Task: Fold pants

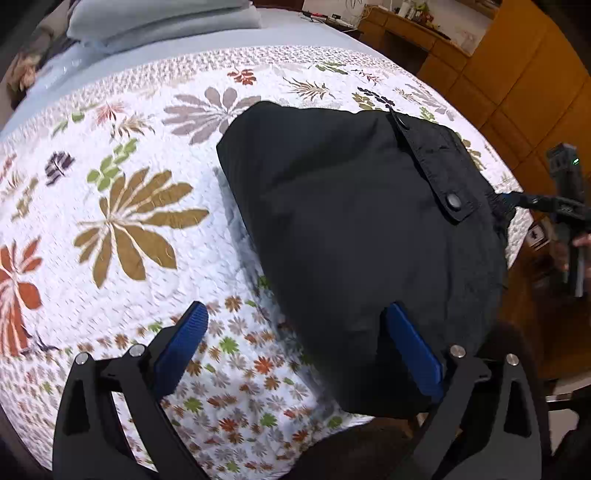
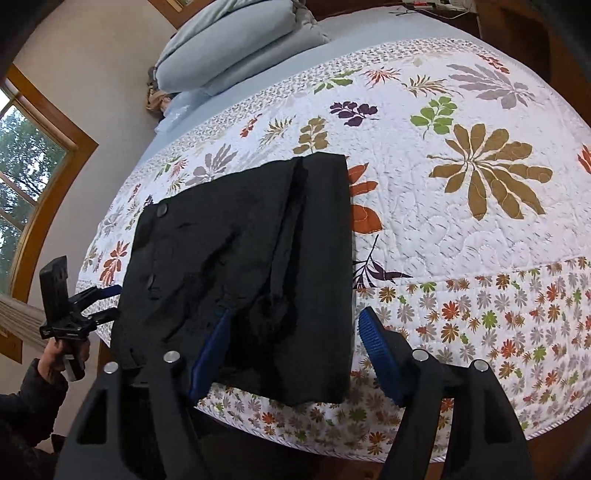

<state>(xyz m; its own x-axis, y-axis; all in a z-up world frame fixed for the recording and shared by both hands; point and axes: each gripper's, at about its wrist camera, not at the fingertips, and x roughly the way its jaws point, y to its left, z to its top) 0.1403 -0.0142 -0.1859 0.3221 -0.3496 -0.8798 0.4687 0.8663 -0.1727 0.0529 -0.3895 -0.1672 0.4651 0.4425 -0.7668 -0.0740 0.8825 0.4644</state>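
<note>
Black pants (image 1: pixel 351 221) (image 2: pixel 240 258) lie folded into a thick rectangle on a floral quilt (image 1: pixel 129 258) (image 2: pixel 461 258), near the bed's edge. A pocket flap with a snap button faces up. My left gripper (image 1: pixel 295 308) is open wide: one blue finger hovers over the pants' near end, the other over bare quilt. In the right wrist view the left gripper (image 2: pixel 105 301) sits at the pants' left side. My right gripper (image 2: pixel 295 315) is open too and straddles the pants' near right corner without pressing it. In the left wrist view the right gripper (image 1: pixel 511 201) reaches the pants' far right edge.
Folded light blue bedding (image 1: pixel 166 22) (image 2: pixel 236 48) is stacked at the head of the bed. A wooden cabinet (image 1: pixel 517 74) stands beyond the bed's side, and a window (image 2: pixel 22 166) is on the wall. A person's hand (image 2: pixel 55 354) holds the left gripper's handle.
</note>
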